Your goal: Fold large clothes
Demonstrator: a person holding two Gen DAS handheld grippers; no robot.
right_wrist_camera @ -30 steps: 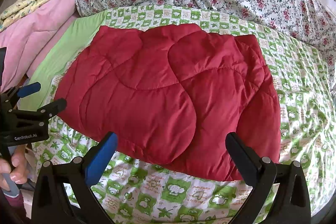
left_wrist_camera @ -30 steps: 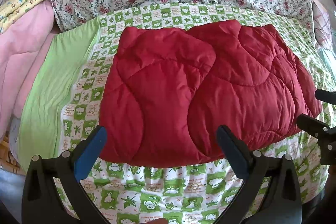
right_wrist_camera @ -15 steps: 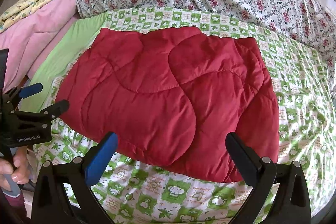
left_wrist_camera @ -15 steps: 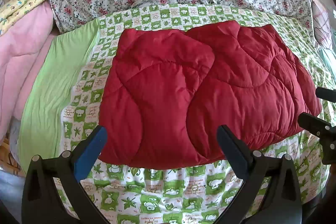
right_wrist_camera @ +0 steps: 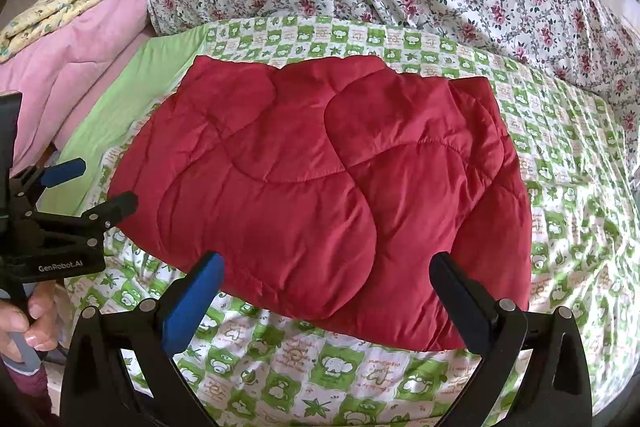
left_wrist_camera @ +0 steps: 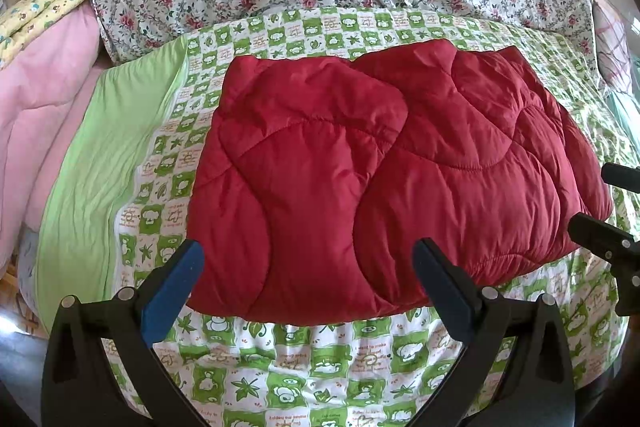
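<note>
Fingers (right_wrist_camera: pixel 36 311) gripping the spread left hand-held gripper (right_wrist_camera: pixel 94 185) show only beside the right hand-held gripper's (right_wrist_camera: pixel 324 269) spread, empty tips

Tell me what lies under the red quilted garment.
The red quilted garment lies on the green-and-white checked sheet, which shows all around it. What lies beneath its folded layers is covered.

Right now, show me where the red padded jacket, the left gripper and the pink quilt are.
red padded jacket (left_wrist_camera: pixel 372 187): left wrist view, middle of its quilted top.
left gripper (left_wrist_camera: pixel 308 259): left wrist view, midway between its open fingertips.
pink quilt (right_wrist_camera: pixel 76 67): right wrist view, its folded top face.
</note>
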